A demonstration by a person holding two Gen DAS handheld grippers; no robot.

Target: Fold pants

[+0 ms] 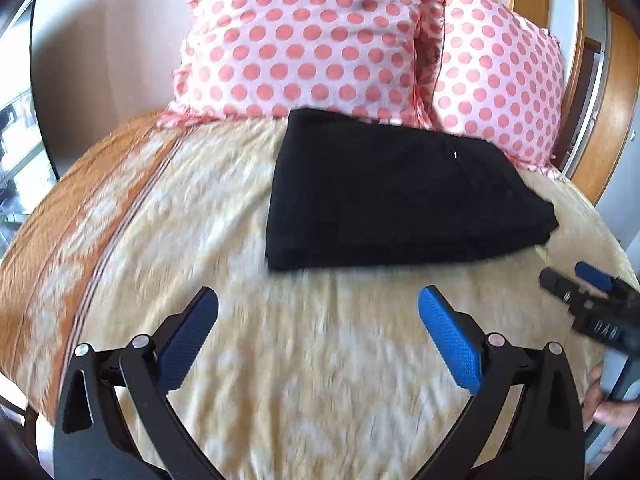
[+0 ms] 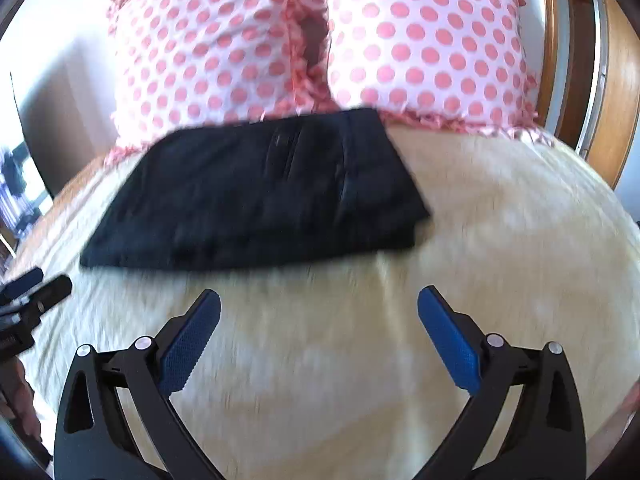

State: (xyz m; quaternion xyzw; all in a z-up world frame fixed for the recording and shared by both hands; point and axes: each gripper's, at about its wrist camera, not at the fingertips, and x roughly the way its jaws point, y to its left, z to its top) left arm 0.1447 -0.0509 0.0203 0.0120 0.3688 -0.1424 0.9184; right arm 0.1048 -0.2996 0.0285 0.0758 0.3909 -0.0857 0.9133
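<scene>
The black pants [image 1: 400, 196] lie folded into a flat rectangle on the bed, just in front of the pillows; they also show in the right wrist view [image 2: 260, 196]. My left gripper [image 1: 318, 304] is open and empty, hovering over the bedspread a little short of the pants' near edge. My right gripper [image 2: 319, 304] is open and empty too, also short of the near edge. The right gripper shows at the right edge of the left wrist view [image 1: 576, 280], and the left gripper at the left edge of the right wrist view [image 2: 38, 286].
Two pink polka-dot pillows [image 1: 304, 36] [image 2: 424, 40] stand against the headboard behind the pants. The cream and orange patterned bedspread [image 1: 180, 208] covers the bed. A wooden door and frame [image 2: 576, 60] are at the right.
</scene>
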